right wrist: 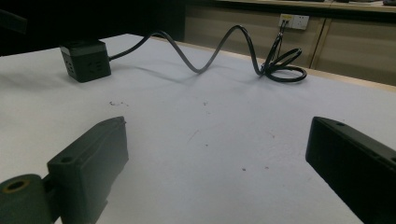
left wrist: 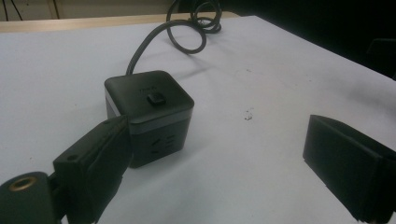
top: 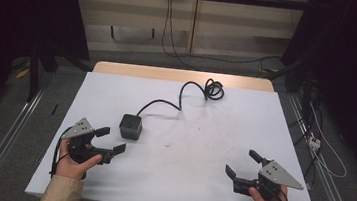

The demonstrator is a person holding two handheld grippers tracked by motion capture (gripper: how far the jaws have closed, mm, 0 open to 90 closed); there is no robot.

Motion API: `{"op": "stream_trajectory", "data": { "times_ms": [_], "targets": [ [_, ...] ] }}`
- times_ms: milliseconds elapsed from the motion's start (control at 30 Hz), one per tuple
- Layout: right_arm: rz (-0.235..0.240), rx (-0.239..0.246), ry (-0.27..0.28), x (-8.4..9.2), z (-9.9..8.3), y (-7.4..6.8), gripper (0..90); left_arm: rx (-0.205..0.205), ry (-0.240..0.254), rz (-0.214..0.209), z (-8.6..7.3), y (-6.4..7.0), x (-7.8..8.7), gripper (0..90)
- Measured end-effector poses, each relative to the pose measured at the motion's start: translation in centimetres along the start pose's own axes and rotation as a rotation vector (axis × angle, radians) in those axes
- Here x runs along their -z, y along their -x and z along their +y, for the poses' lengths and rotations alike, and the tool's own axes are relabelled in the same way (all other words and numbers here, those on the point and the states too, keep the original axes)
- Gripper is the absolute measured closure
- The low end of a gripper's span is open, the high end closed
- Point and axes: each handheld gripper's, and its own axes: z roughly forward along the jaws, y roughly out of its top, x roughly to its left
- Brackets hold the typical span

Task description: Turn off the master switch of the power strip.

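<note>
Left gripper [top: 110,140]: jaws spread wide, nothing between them, held just above the surface [top: 193,182]. Right gripper [top: 244,162]: jaws likewise spread wide and empty, low over the near right part of the surface. The item nearest the work is a black cube power strip [top: 130,126], resting flat on the surface, button face up, untouched by either gripper. From the left gripper it lies close, at about 1 o'clock in the high view; in the left gripper view the cube [left wrist: 149,114] sits just beyond the left jaw and off the centre line, so the jaws are not yet set around it. From the right gripper it is well apart, at about 10 o'clock, small in the far left of the right gripper view [right wrist: 86,59]. Its black cable [top: 166,103] runs from the cube's far side toward 1 o'clock, arching off the surface in places, and ends in a loose coil [top: 213,90] near the far edge. Assessment: no grasp made, no item shifted from rest; the work stands at the approach stage. Remaining, in my judgement: align the left jaws on the cube, close, then handle it, with the trailing cable likely to drag.
</note>
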Motion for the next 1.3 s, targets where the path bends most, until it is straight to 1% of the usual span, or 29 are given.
{"op": "stream_trajectory", "data": {
  "times_ms": [333, 667, 833, 967, 1200, 1300],
  "targets": [
    [0.0, 0.0, 0.0, 0.0, 0.0, 0.0, 5.3, 0.003, 0.003, 0.011, -0.5, -0.3, 0.4, 7.5],
    [0.0, 0.0, 0.0, 0.0, 0.0, 0.0, 5.4, -0.011, -0.002, 0.016, -0.9, -0.6, 0.8, 7.2],
    [0.0, 0.0, -0.001, 0.0, 0.0, 0.0, 5.4, -0.002, -0.003, 0.017, -1.2, -0.8, 0.9, 6.9],
    [0.001, 0.001, -0.001, 0.0, 0.0, 0.0, 5.4, -0.005, -0.006, 0.025, -1.3, -0.9, 1.0, 6.7],
    [-0.001, -0.001, -0.002, 0.0, 0.0, 0.0, 5.5, -0.016, -0.01, 0.027, -1.6, -1.2, 1.1, 6.6],
    [0.0, 0.0, -0.001, 0.0, 0.0, 0.0, 5.5, -0.012, -0.013, 0.032, -1.8, -1.2, 1.3, 6.6]
  ]
}}
